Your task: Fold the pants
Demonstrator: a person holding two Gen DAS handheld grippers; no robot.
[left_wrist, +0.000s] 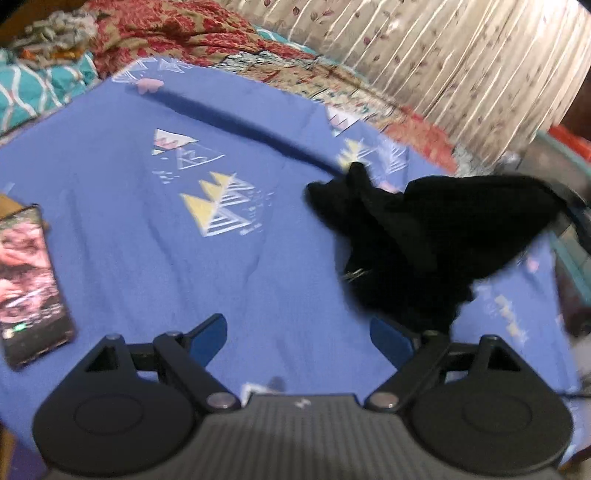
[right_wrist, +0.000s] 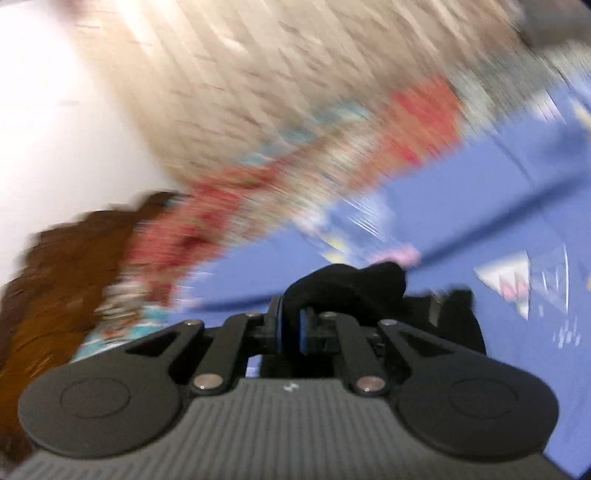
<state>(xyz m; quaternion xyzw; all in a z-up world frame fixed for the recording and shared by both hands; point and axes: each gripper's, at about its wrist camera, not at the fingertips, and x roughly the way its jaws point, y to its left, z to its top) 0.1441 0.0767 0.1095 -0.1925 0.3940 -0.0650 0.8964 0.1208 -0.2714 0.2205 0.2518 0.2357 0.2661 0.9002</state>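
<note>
Two black two-finger grippers are working over a bed covered by a blue sheet (left_wrist: 122, 229) printed with white and yellow triangles. Nearest the left wrist camera, the left gripper (left_wrist: 299, 338) is hovering with its blue-padded fingers (left_wrist: 208, 338) spread wide apart and nothing between them. Just beyond its right-hand finger, the black fabric pants (left_wrist: 424, 236) are hanging in a bunched, dark mass, one edge stretching up toward the right border of that view, where a blurred dark shape is meeting it; what that shape is cannot be told. A thin dark shadow line is running across the sheet behind the pants. At the left edge, a dark rectangular phone (left_wrist: 29, 284) with a lit screen is lying flat on the sheet, well apart from the pants.

Through the heavily blurred right wrist view, the right gripper (right_wrist: 291, 330) is sitting with its blue pads drawn together, clamped on a fold of the pants (right_wrist: 354, 282), which are bulging above the fingertips.

Farther back, a red and tan patterned blanket (left_wrist: 177, 33) is lying crumpled along the bed's far side, and a pale floral pleated curtain (left_wrist: 461, 59) is hanging behind it.
</note>
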